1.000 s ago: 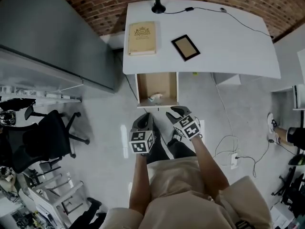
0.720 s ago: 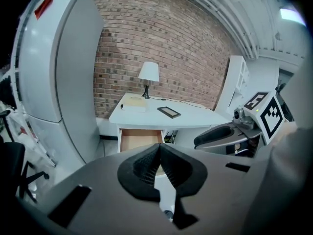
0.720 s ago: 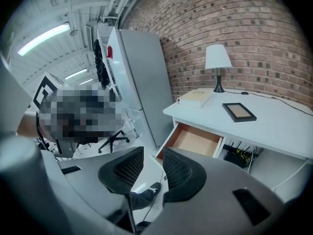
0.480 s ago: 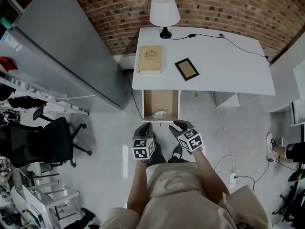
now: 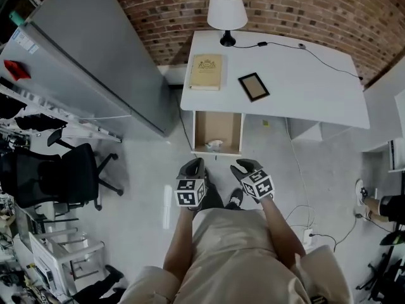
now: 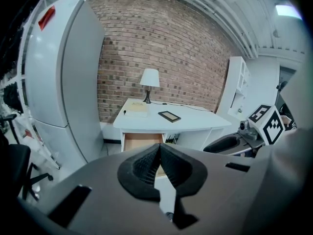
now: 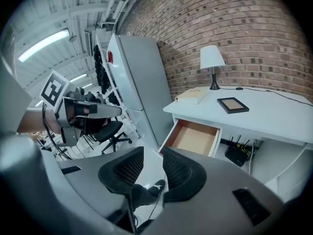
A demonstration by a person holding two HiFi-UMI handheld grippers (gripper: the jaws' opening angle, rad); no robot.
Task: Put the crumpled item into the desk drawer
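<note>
The white desk (image 5: 304,75) has its drawer (image 5: 217,128) pulled open. A small pale crumpled item (image 5: 214,144) lies inside it near the front wall. My left gripper (image 5: 192,168) hangs just below the drawer front, left of centre; its pads meet at the tips with nothing between them (image 6: 159,148). My right gripper (image 5: 244,168) hovers to the right at the same height, open by a narrow gap and empty (image 7: 153,152). The drawer (image 7: 193,137) shows brown and bare in the right gripper view, where the crumpled item is hidden.
On the desk lie a tan book (image 5: 207,71), a dark framed picture (image 5: 254,86) and a white lamp (image 5: 227,11) with its cable. A tall grey cabinet (image 5: 95,75) stands left of the desk, an office chair (image 5: 50,179) further left. Cables (image 5: 304,198) trail on the floor at right.
The head view has tipped up toward the brick wall, so the lamp and desk sit lower in the frame. Both grippers stay in front of the open drawer, held as before.
</note>
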